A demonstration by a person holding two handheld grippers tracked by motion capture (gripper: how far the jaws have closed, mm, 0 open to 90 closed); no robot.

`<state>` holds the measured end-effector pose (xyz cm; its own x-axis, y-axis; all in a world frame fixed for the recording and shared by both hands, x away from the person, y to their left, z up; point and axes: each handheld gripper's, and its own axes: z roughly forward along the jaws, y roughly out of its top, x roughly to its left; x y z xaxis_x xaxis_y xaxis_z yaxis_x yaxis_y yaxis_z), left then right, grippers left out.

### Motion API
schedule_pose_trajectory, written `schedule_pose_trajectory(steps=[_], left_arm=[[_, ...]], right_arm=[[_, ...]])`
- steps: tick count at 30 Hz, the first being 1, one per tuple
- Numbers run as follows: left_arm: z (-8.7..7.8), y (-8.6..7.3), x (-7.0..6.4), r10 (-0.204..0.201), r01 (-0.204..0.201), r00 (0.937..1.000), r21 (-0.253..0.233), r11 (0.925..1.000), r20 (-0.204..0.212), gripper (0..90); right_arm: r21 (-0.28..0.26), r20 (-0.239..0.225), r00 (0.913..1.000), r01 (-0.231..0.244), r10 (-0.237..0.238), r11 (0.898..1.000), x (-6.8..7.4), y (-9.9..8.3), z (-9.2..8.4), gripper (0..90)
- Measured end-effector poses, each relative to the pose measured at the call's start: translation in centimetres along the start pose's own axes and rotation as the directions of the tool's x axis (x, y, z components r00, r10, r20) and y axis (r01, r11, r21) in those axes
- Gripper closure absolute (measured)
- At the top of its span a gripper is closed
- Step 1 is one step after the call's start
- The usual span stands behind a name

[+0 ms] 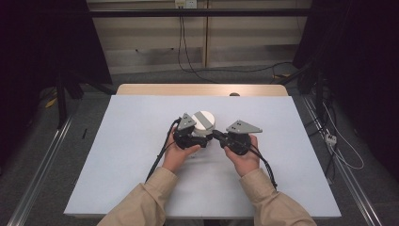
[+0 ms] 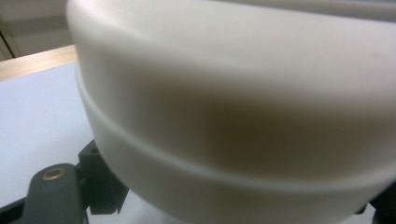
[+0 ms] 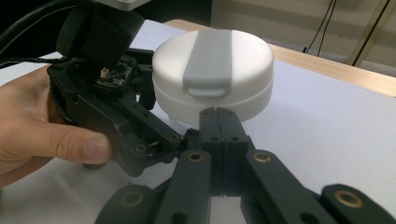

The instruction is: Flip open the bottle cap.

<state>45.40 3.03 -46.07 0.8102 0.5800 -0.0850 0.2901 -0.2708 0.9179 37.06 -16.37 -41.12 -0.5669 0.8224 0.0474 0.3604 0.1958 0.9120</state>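
1. White round container [image 3: 212,77] sits on the desk [image 1: 117,155], a grey latch strip [image 3: 208,63] running over its lid and ending in a tab on the side that faces the right claw [image 3: 218,114].
2. Left claw [image 1: 200,137] pinches the container low on its side wall; in the left claw view the pale wall presses right up against the camera, with the lid seam [image 2: 140,147] curving across it. I judge this grip is meant to steady the body, so it should stay firm and low, clear of the lid.
3. Right claw is pressed together with nothing between its tips, which point at the container just beneath the tab.
4. Judging from this, the step in hand is working that tab: the closed tips should go in under its lower edge and lever upward gently, not shove sideways, or the container may skid out of the left claw's hold.
5. Relative to the right claw, the container lies straight ahead and very close, the tab slightly above the tips; whether they touch the wall I cannot tell.
6. Relative to the left claw, it sits directly between the tips.
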Motion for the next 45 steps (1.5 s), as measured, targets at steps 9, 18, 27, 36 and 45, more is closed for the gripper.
schedule_pose_trajectory(steps=[9, 18, 27, 36, 45], left_arm=[[0.0, 0.0, 0.0, -0.002, 0.002, 1.0000, 0.001, 1.0000, 0.000, 17.7], [0.0, 0.0, 0.0, 0.000, 0.000, 1.0000, 0.002, 1.0000, -0.001, 17.7], [0.0, 0.0, 0.0, 0.000, 0.000, 1.0000, 0.003, 1.0000, 0.000, 17.7], [0.0, 0.0, 0.0, -0.002, 0.002, 1.0000, 0.005, 1.0000, -0.001, 17.7], [0.0, 0.0, 0.0, 0.000, 0.000, 1.0000, 0.007, 1.0000, -0.002, 17.7]], right_arm=[[-0.007, -0.004, 1.0000, 0.007, -0.007, 1.000, 0.1, 0.5, 0.1, 90.0], [-0.025, -0.011, 0.9998, 0.014, -0.014, 1.000, 0.2, 1.2, 0.1, 90.0], [-0.037, -0.016, 0.9995, 0.026, -0.026, 0.999, 0.5, 2.2, 0.0, 90.0], [-0.039, -0.015, 0.9990, 0.042, -0.043, 0.998, 0.5, 3.3, 0.2, 90.0], [-0.037, -0.014, 0.9985, 0.051, -0.052, 0.998, 0.6, 3.9, 0.6, 90.0]])
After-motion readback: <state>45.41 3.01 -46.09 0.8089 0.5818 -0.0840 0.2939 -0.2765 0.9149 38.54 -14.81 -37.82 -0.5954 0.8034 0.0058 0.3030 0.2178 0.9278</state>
